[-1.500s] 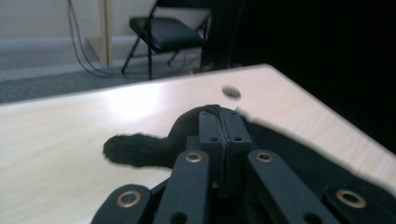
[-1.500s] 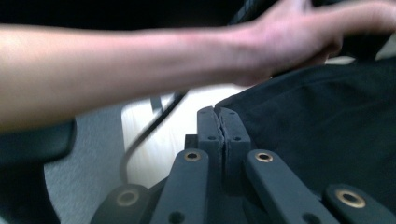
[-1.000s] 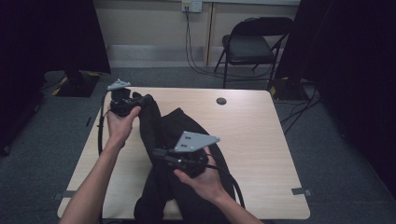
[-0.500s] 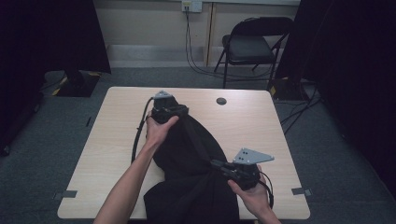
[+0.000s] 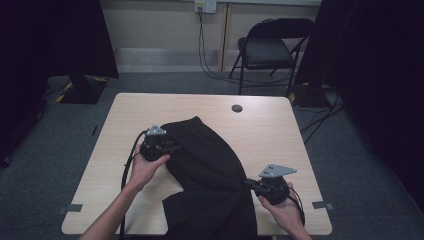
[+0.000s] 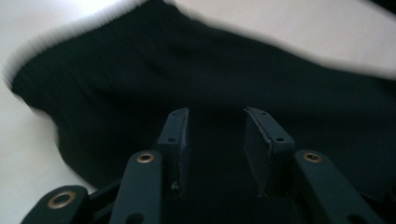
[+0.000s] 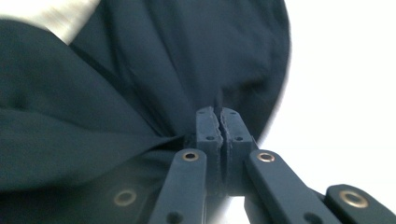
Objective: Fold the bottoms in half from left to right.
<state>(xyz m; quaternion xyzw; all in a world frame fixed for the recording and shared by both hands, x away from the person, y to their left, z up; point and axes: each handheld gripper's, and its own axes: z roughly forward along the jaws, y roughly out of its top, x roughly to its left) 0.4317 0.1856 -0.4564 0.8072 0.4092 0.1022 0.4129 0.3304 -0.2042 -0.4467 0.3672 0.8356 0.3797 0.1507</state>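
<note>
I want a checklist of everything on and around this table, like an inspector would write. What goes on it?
Surface: pale wooden table, small round dark grommet near the far edge.
Job's things: black fabric garment spread mid-table, draping over the near edge.
Clutter: nothing seen.
Grippers: left gripper jaws apart over the cloth; right gripper pinched on a fold of cloth.
Cables: black cable looping from the left gripper; cords hanging from the wall outlet.
Surroundings: black folding chair, grey carpet, dark curtains.
</note>
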